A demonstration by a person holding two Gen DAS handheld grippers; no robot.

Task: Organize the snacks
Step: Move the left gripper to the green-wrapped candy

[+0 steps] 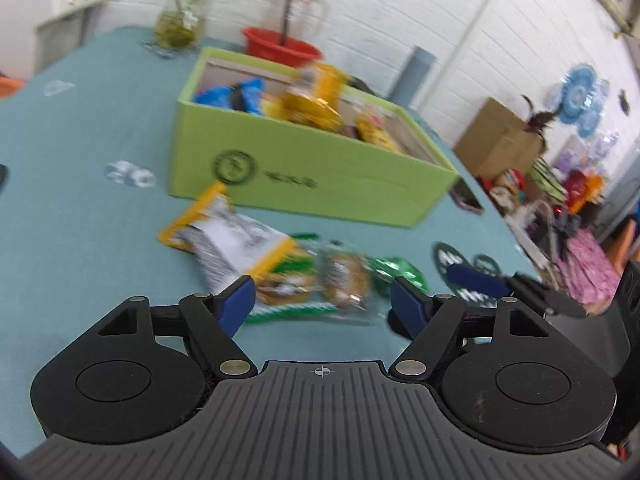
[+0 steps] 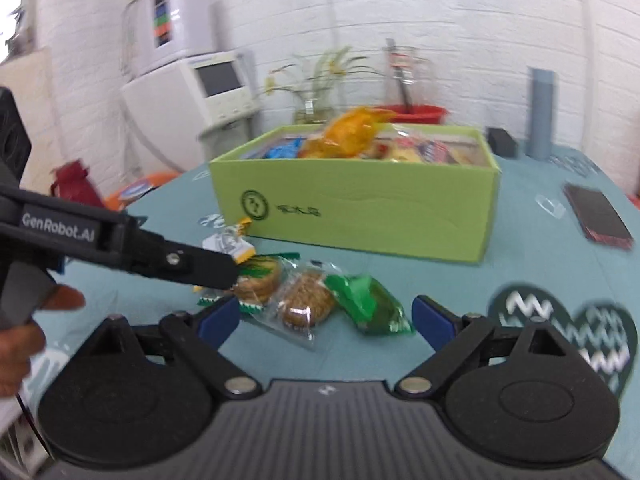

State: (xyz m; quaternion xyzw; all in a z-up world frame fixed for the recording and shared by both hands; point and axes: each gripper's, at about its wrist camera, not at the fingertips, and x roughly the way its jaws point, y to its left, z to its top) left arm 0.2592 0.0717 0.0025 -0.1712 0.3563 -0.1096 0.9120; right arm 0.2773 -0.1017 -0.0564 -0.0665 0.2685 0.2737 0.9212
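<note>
Reaching: both tools are brought toward the loose snacks, as judged.
Left hand-held gripper [image 1: 322,300]: spread, nothing is pinched; the cookie pack [image 1: 344,280] lies just ahead.
Right hand-held gripper [image 2: 326,320]: spread wide, nothing is held; the green pack [image 2: 370,304] is seen in front.
Yellow pack [image 1: 228,236]: rests on the tabletop [image 1: 80,220] beside the box [image 1: 312,168].
Box: already holds several snacks.
Next move: one pack should be straddled, then pinched and carried to the box.
</note>
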